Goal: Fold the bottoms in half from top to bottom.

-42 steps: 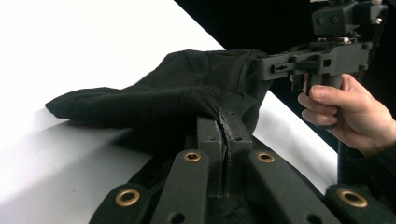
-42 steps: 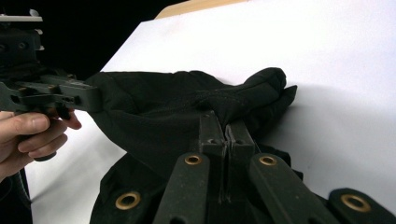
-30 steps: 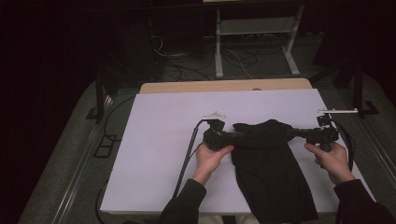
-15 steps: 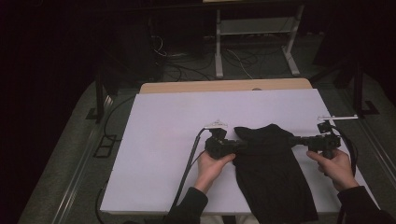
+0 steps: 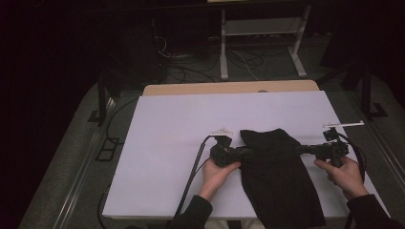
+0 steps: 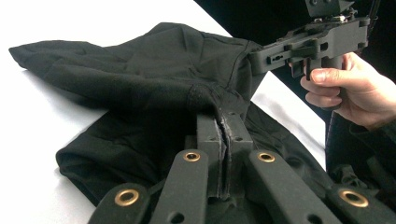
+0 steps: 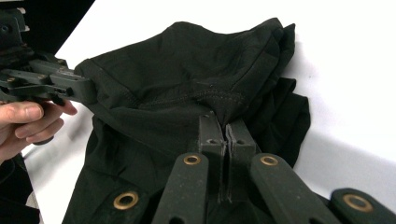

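Note:
A black garment lies on the white table, its lower end hanging past the near edge. My left gripper pinches the cloth's left edge and my right gripper pinches its right edge, so the fabric is stretched between them. In the left gripper view the jaws of the left gripper are shut on a seamed fold of the black garment, and the right gripper grips the far side. In the right gripper view the right gripper is shut on a hem of the garment.
The white table has bare surface to the left and behind the garment. Cables trail from the left gripper over the near edge. A wooden board edge shows behind the table, with a metal frame and floor cables beyond.
Both grippers have carried the garment a little nearer the table's front edge and lower. Both stay shut on the cloth.

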`<state>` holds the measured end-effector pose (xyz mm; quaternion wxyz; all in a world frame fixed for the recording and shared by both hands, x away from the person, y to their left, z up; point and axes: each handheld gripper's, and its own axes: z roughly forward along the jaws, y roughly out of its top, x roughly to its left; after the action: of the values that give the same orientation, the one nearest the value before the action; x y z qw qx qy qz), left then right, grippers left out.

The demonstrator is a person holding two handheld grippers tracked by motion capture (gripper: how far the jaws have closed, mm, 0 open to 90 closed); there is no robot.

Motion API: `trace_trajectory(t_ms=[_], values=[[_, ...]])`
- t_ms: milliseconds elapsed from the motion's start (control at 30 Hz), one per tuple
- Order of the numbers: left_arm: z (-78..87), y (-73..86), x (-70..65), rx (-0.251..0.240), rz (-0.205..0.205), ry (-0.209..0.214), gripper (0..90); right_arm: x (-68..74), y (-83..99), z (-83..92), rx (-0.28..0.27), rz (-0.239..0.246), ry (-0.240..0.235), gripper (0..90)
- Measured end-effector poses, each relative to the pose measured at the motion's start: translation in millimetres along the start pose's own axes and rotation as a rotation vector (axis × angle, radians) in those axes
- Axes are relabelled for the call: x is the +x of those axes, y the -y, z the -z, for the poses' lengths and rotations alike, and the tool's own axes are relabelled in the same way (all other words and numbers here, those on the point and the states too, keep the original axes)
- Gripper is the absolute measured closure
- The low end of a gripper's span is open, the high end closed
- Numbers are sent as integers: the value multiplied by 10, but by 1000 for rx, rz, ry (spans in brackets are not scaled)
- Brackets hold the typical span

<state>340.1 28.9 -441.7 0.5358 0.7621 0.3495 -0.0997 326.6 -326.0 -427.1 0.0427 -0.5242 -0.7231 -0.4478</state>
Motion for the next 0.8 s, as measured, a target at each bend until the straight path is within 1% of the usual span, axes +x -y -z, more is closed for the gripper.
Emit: trace_trajectory(t_ms=[133,267,367,467,533,667,733,767,800], values=[[-1,18,-18,22,-20,-2,865,19,44,14,12,0,0,860],[-6,64,-4,48,-25,1,861,13,76,2,33,-5,6,855],[-29,103,3,78,-32,1,859,2,99,-18,51,-11,8,850],[-44,132,-6,106,-50,-3,858,-1,128,-36,76,-16,21,846],[-49,144,-7,119,-54,-5,857,3,146,-41,92,-16,32,845],[-50,155,8,125,-45,-4,856,-6,177,-45,114,-25,36,835],[-52,163,15,124,-37,-1,856,-10,184,-46,122,-29,41,799],[-52,166,22,125,-36,0,857,-8,185,-44,124,-30,47,758],[-52,170,26,126,-32,2,857,-5,183,-40,125,-29,55,693]])
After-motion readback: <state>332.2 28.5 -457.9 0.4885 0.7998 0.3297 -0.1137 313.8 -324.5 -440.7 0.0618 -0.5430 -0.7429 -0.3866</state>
